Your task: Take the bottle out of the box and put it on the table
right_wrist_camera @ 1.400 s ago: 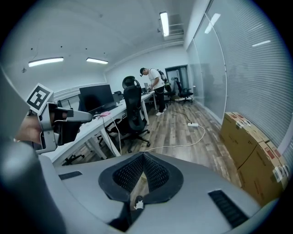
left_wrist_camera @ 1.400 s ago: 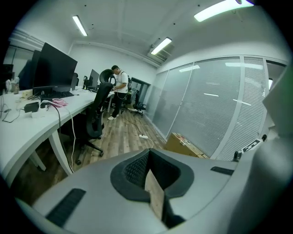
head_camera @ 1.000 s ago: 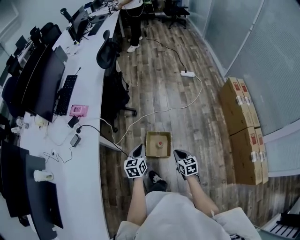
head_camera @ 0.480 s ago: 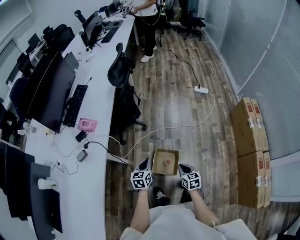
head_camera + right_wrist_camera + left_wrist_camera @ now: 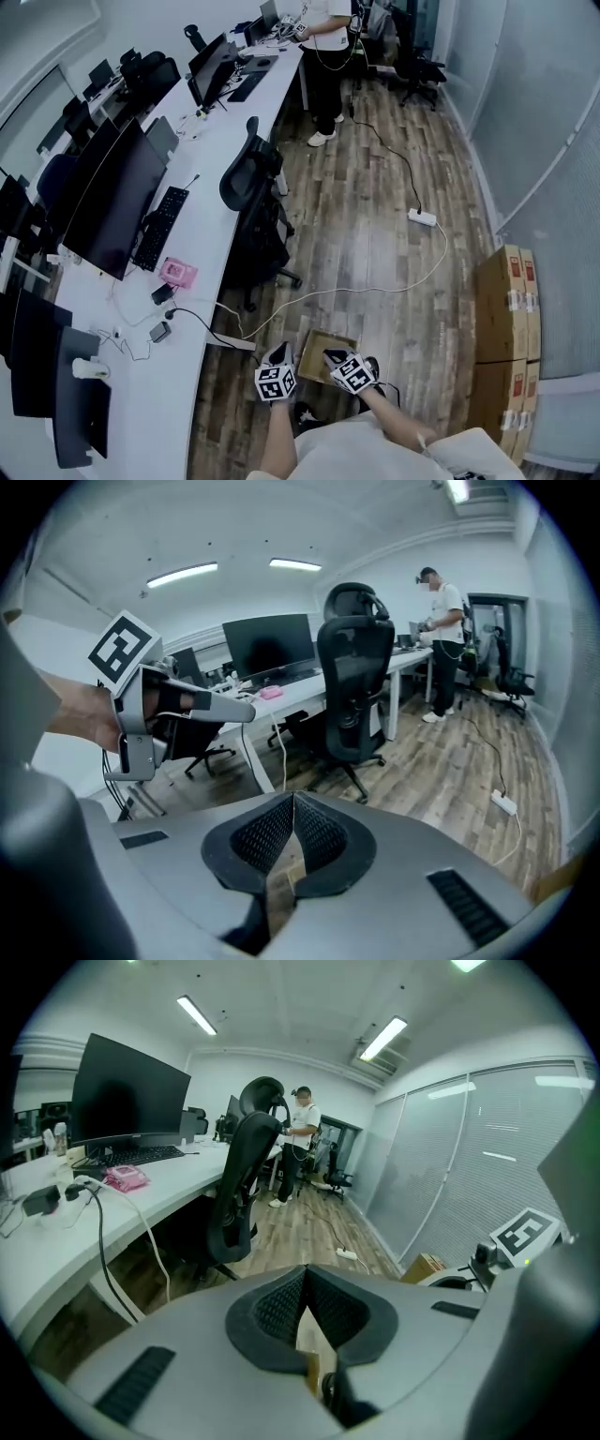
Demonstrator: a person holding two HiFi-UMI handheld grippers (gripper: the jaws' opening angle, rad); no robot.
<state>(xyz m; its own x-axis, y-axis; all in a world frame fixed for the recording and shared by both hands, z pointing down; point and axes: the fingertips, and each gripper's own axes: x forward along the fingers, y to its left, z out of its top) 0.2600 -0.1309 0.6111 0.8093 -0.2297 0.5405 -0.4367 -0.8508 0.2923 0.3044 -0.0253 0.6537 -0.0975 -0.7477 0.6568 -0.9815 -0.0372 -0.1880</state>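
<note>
black, textured and pressed together with nothing between: the jaws of my left gripper (image 5: 278, 352) and right gripper (image 5: 331, 355). the right hangs over the open cardboard box (image 5: 310, 338) on the plank floor (image 5: 375, 234); the bottle inside is hidden from me. i'd open the jaws first, then grip its round body squarely. the smooth white table (image 5: 178, 384) lies left.

The floor (image 5: 375, 206) is wood-grain plank with a soft sheen. The box (image 5: 312, 340) is matt brown cardboard, like the stacked cartons (image 5: 506, 319). The table (image 5: 211, 183) top is smooth white. The left gripper (image 5: 305, 1271) and right gripper (image 5: 293, 797) have matt grey plastic shells and black, finely ridged pads (image 5: 274, 1305).
</note>
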